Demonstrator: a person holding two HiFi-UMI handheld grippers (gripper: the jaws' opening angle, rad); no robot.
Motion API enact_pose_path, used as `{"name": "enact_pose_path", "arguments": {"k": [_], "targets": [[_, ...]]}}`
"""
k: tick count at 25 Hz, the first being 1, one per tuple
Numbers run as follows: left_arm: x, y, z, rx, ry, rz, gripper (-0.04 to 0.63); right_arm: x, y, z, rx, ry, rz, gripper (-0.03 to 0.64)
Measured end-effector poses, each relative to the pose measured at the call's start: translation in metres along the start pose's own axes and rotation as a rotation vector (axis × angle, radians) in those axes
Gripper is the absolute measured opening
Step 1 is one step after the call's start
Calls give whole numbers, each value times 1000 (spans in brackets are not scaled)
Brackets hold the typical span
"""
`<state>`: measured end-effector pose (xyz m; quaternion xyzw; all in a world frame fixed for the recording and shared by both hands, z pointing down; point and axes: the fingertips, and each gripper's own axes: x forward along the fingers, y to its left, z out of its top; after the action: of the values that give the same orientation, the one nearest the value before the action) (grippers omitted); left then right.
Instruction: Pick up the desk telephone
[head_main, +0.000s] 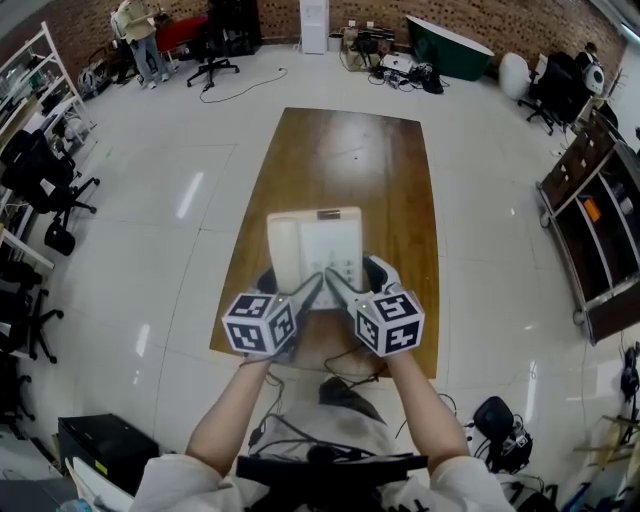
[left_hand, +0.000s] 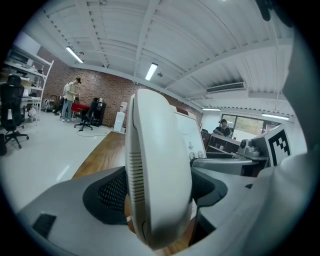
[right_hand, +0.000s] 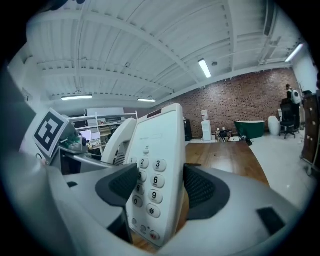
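Above the near end of the long brown wooden bench, the white plastic desk telephone sits between the two claws and looks to be clear of the wood, though the head view does not show the gap plainly. The left claw stands wide, with its dark ribbed pads pressed on both sides of the curved white handset at the telephone's left edge. The right claw is spread about as far and clamps the right edge, one pad over the number keypad and the other against the underside.

To lift it well, I would judge that both hands must rise together at one pace and keep the same spacing. If either hand drifts outward or twists, the smooth plastic could slide off its pads. The handset only rests in its cradle, so the left grip should hold it down against the body and not pull it sideways. Keeping the telephone near level guards against the handset tipping out. A thin dark cable lies by the near bench edge. I cannot tell whether it belongs to the telephone, so the lift should stay slow enough to feel any tug.
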<state>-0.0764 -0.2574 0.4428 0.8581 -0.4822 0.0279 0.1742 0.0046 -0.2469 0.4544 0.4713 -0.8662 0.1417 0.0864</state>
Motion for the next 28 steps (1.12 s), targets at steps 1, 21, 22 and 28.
{"name": "enact_pose_path", "arguments": {"k": [1, 21, 22, 28], "targets": [[-6, -3, 5, 5, -14, 1, 362, -5, 4, 5, -11, -13, 0, 305], [-88, -41, 52, 81, -165, -20, 362, -70, 67, 56, -75, -210, -27, 304], [-89, -40, 50, 81, -160, -21, 362, -70, 68, 54, -73, -206, -29, 303], [-91, -39, 48, 95, -148, -24, 362, -70, 72, 50, -63, -204, -37, 304]]}}
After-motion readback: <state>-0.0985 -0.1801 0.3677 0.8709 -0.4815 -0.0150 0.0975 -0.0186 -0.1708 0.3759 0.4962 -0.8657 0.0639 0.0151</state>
